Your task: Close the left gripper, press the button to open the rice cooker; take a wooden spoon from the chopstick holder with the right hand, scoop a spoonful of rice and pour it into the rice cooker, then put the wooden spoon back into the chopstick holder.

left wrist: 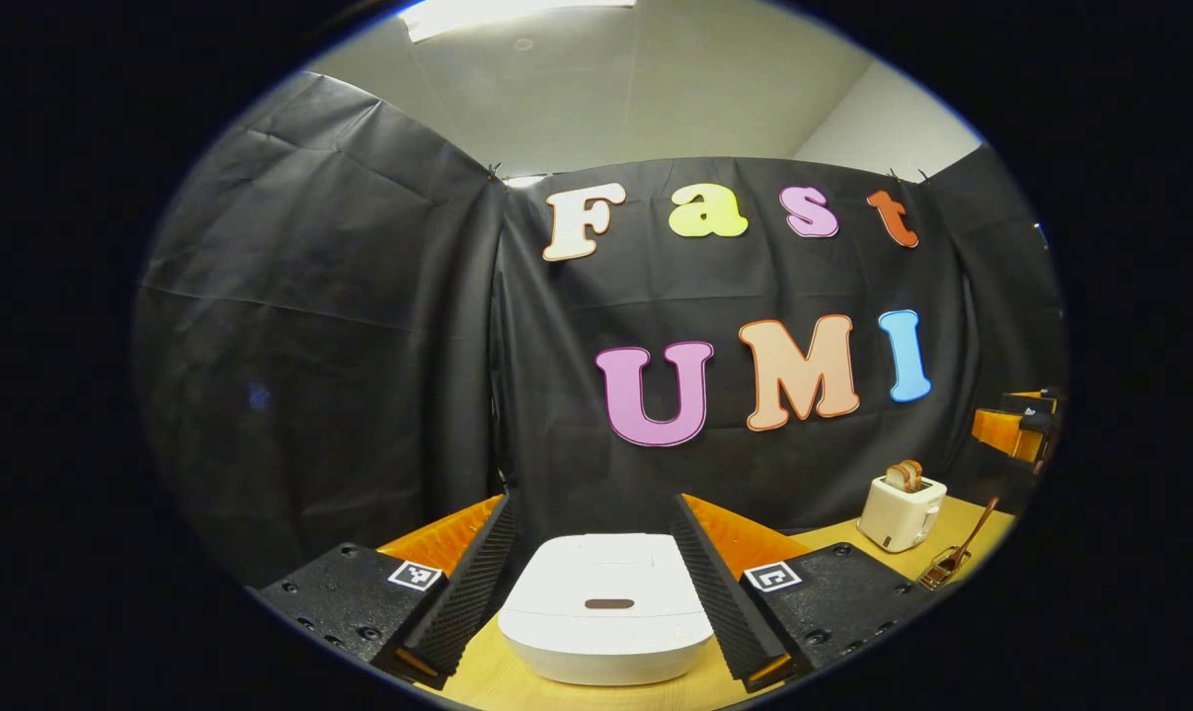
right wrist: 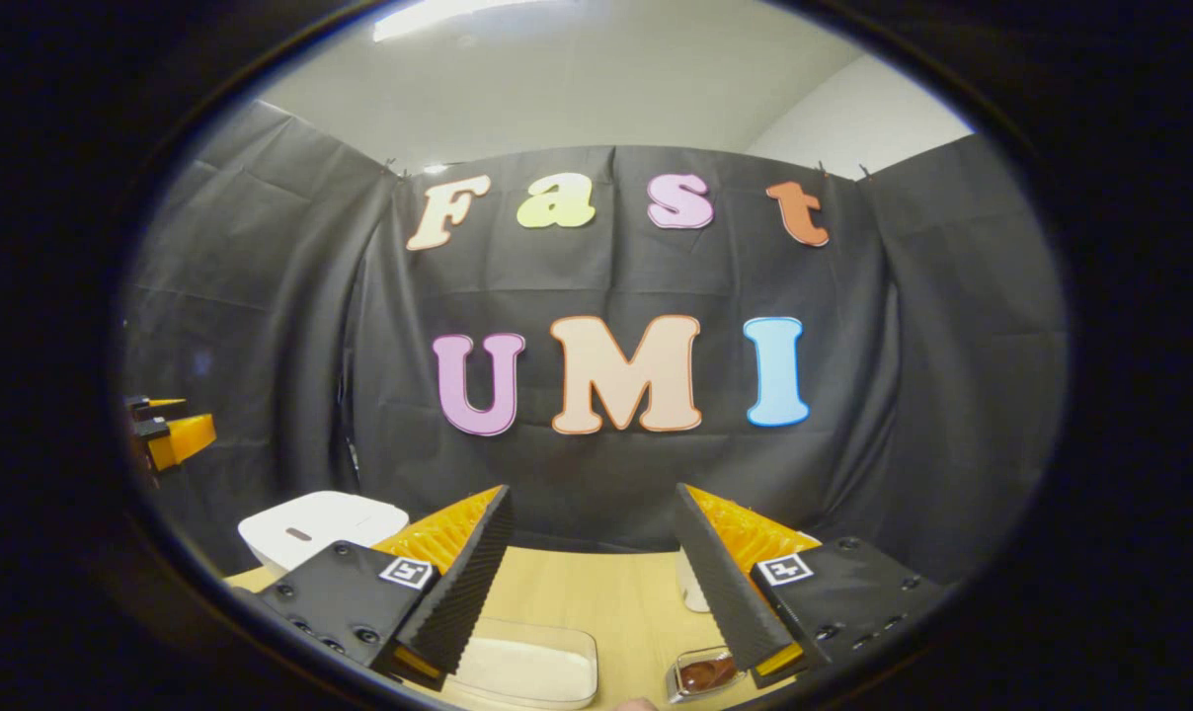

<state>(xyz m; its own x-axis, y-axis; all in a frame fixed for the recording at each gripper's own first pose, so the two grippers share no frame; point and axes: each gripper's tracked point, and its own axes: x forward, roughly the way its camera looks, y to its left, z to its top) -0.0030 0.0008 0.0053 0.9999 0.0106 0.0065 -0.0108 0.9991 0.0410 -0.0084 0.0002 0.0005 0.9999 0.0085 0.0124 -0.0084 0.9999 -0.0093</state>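
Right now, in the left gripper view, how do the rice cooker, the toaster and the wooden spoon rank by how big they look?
1. Rice cooker, largest by far, though it sits nearest the camera.
2. Toaster, much smaller, farther back.
3. Wooden spoon, thinnest; about as long as the toaster is tall, so that order is unsure.

So the rice cooker (left wrist: 606, 607) is a white, rounded box with its lid shut and a dark oval button on the front, sitting flat on the wooden table (left wrist: 493, 681). In the right gripper view it's off to the left. A clear tub of white rice (right wrist: 529, 671) sits close in front there.
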